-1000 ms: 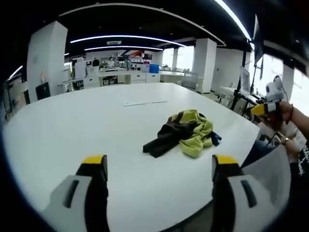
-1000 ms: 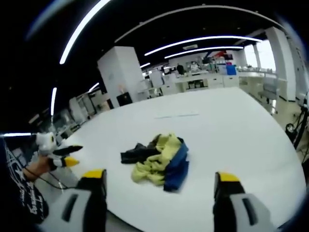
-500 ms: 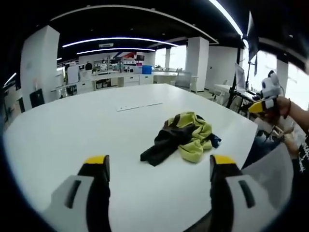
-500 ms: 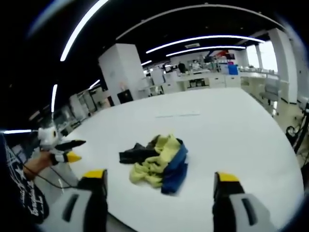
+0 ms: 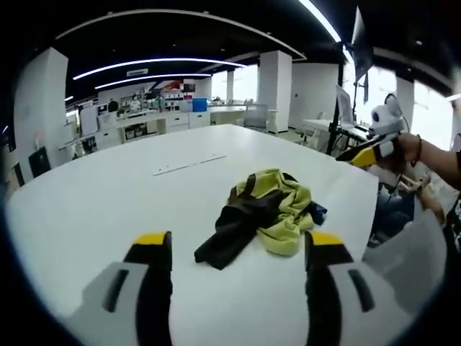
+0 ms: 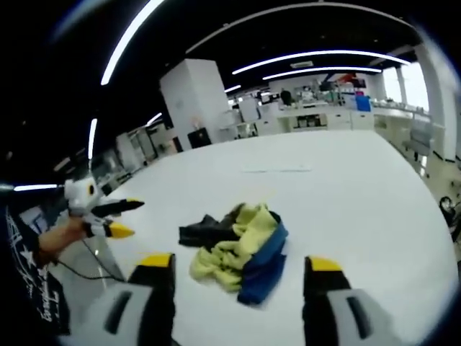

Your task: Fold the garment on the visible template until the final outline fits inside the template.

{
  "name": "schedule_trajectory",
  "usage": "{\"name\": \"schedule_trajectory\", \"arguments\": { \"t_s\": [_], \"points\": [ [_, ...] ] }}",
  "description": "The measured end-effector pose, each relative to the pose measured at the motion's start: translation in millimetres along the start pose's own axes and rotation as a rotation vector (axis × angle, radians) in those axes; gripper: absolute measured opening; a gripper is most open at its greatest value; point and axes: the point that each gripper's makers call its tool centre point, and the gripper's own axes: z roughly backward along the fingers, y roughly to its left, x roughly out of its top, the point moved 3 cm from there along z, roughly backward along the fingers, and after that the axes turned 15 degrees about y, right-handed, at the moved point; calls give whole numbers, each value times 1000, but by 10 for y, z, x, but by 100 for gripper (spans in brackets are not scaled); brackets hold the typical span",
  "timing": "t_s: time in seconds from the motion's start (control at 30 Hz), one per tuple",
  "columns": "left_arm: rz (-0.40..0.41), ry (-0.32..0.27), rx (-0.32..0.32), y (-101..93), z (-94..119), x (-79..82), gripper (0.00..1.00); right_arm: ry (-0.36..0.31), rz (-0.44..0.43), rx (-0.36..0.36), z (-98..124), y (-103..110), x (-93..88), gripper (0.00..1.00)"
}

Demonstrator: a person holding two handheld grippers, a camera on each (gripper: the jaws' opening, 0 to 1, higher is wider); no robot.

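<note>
Garment: we see a crumpled heap of yellow-green, black and blue cloth [image 5: 263, 216] lying on the white table [image 5: 94, 209], toward its near edge, at 12 o'clock ahead of both grippers.
Left gripper: our left gripper [image 5: 234, 249] hangs over the table short of the heap, jaws wide apart and holding nothing.
Right gripper: our right gripper [image 6: 238, 270] hovers just short of the heap from the other side, jaws also apart and empty.
Template: a faint line [image 5: 189, 164] shows on the table well beyond the heap at 11 o'clock; we cannot tell whether it is the template's edge.
Risk, grab: we judge that pinching the bunched pile anywhere could catch several layers at once, so it lifts as a knot instead of spreading.
Risk, edge: pulling toward us could drag cloth off the near table edge.
Risk, fit: folding away from that line could leave the outline outside the template.
</note>
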Motion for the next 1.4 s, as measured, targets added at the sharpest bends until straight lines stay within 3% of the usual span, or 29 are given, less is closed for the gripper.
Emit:
{"name": "schedule_trajectory", "arguments": {
  "t_s": [0.3,0.57,1.1,1.4],
  "points": [
    [-52,23,-25,69,-290,43,59,-11,-23,22,-233,-163,169,52],
    [-71,29,-74,103,-564,89,52,45,3,16,-511,-296,198,47],
    [-100,83,-141,259,-1141,186,35,81,17,35,-1013,-613,477,26],
    [-129,128,-181,335,-1430,99,29,160,36,35,-1205,-716,410,17]
  ]
}}
